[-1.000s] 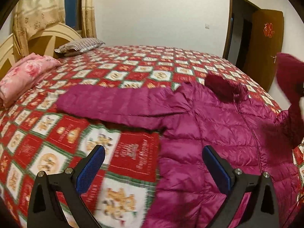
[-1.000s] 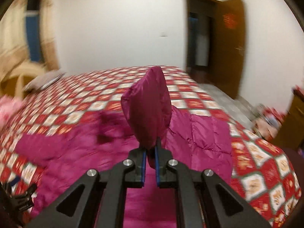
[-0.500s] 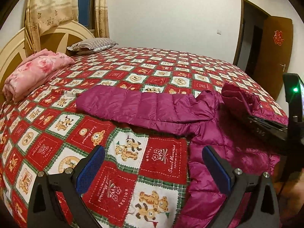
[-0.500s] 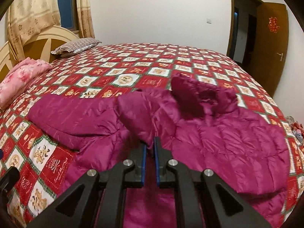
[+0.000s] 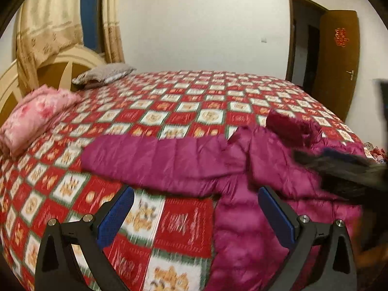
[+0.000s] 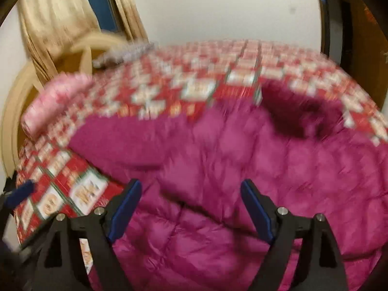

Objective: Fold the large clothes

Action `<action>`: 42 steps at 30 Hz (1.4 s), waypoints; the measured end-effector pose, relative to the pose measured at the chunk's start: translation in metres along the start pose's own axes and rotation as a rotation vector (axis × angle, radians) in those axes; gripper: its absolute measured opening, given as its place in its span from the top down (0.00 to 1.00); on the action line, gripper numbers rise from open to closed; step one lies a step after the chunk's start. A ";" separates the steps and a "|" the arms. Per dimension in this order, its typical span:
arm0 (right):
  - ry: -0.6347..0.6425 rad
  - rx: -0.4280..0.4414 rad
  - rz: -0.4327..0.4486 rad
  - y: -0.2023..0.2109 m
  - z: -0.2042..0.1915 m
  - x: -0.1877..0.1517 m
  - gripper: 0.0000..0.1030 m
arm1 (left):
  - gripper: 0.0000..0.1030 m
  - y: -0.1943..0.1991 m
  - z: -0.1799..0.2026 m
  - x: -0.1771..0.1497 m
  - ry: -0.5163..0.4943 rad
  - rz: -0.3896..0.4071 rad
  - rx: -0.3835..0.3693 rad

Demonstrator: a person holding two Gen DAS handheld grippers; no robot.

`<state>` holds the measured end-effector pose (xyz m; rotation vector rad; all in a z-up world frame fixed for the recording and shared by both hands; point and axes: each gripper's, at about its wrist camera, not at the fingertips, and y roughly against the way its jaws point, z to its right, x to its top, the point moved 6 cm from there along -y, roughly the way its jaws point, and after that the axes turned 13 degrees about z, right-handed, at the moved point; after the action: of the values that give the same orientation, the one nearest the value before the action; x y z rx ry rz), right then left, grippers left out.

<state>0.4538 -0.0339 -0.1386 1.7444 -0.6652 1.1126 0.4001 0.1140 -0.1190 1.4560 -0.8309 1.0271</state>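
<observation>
The jacket (image 5: 242, 169) lies spread on the bed (image 5: 184, 111) toward its near edge, one sleeve (image 5: 150, 157) stretched toward the headboard end. The right gripper (image 6: 189, 206) hangs just over the jacket's body, jaws opening, apparently nothing pinched between them, though the view is blurred. The left gripper (image 5: 196, 213) hovers wide open and empty above the near edge, beside the sleeve.

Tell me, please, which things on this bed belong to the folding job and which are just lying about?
Job:
magenta puffer jacket
its outstretched sleeve

Lying about:
pink folded blanket
grey pillow
</observation>
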 end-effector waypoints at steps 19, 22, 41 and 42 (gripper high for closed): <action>-0.221 -0.524 -0.158 0.041 0.270 -0.056 0.63 | 0.01 -0.152 0.087 -0.029 -0.182 -0.176 0.193; -0.263 -0.519 -0.136 0.043 0.277 -0.061 0.49 | 0.01 -0.162 0.092 -0.045 -0.208 -0.203 0.190; -0.216 -0.512 -0.104 0.015 0.273 -0.051 0.60 | 0.01 -0.169 0.085 -0.048 -0.109 -0.234 0.132; -0.200 -0.520 -0.107 0.015 0.272 -0.052 0.59 | 0.01 -0.168 0.078 -0.046 -0.064 -0.239 0.112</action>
<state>0.5252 -0.2890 -0.2213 1.4257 -0.8822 0.6218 0.5478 0.0572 -0.2258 1.6466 -0.6335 0.8608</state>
